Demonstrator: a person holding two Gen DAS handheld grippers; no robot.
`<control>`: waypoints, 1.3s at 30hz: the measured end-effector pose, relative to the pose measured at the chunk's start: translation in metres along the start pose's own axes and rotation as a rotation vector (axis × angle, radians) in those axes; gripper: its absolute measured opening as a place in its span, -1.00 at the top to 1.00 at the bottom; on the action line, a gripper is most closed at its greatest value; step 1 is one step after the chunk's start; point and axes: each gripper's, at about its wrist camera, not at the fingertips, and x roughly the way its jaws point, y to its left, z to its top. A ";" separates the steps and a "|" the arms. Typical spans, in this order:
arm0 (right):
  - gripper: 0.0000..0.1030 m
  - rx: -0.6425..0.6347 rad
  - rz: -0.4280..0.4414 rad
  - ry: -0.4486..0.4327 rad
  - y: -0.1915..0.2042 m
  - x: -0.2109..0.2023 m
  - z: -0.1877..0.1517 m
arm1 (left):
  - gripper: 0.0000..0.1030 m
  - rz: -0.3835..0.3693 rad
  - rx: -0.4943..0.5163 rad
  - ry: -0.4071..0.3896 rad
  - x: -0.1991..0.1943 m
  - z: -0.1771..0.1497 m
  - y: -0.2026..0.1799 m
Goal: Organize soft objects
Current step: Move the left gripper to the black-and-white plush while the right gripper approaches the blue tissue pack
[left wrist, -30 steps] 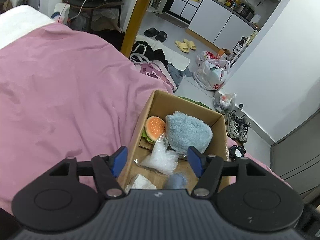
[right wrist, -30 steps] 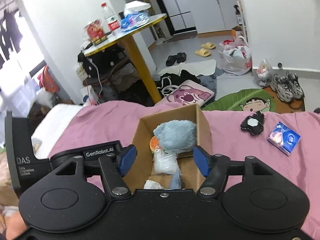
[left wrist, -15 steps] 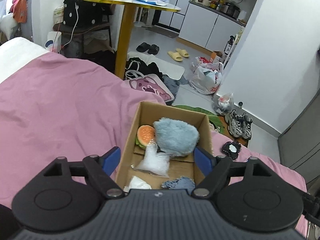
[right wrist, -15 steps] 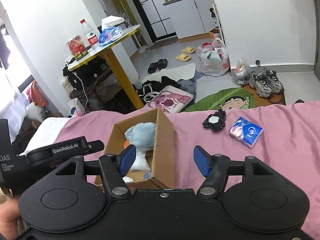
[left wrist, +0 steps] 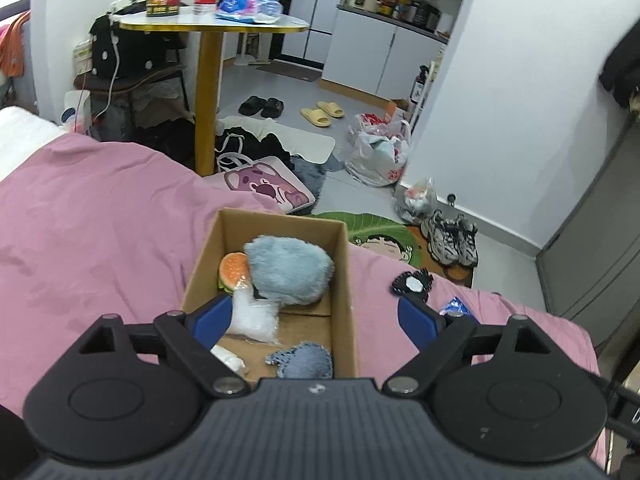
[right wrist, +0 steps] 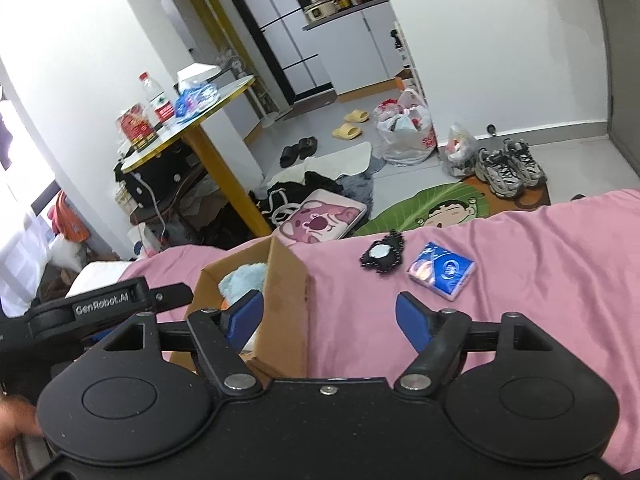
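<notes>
Your left gripper [left wrist: 316,316] hangs over an open cardboard box [left wrist: 347,280] that sits on a pink bedspread [left wrist: 100,232]. Its jaws are spreading apart and nothing is between them; the blue fingertips [left wrist: 416,318] straddle the box's near end without touching anything inside.

Inside the box, a fluffy light-blue plush [left wrist: 290,266] fills the far end. A small burger-shaped toy [left wrist: 233,269] is tucked against its left side, partly covered by it. A clear crinkled plastic packet [left wrist: 256,316] lies in the middle, its contents too pale to make out. A patch of denim fabric [left wrist: 302,364] rests at the near end, and a white item [left wrist: 228,358] beside it is mostly hidden behind the left gripper's finger.

Your right gripper [right wrist: 328,316] is beside the box, over bare bedspread. Its jaws are also widening, with nothing held. From this view only the box's side wall and the top of the blue plush show; the rest of the contents are hidden.

Two items lie outside the box on the bedspread, near each other: a black frilly-edged piece with a white centre [right wrist: 382,255] and a blue packet [right wrist: 442,270]. In the left view the blue packet is almost wholly hidden behind a fingertip.

A sliver of your hand [right wrist: 16,428] shows at the lower left edge of the right view, cut off.
</notes>
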 end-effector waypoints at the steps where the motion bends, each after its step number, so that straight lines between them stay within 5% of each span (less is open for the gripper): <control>1: -0.50 0.008 -0.001 -0.006 -0.004 -0.001 0.000 | -0.82 0.001 0.006 0.005 0.001 -0.001 -0.003; 5: -0.88 -0.004 -0.016 -0.032 -0.015 -0.005 -0.001 | -0.86 0.023 0.041 0.040 0.008 -0.002 -0.018; 11: -1.00 -0.044 -0.038 -0.032 -0.027 -0.003 0.001 | -1.00 0.019 0.067 0.023 0.009 -0.001 -0.036; 39: -0.96 0.058 -0.072 -0.024 -0.113 0.056 -0.003 | -0.98 0.028 0.164 0.059 0.073 0.003 -0.123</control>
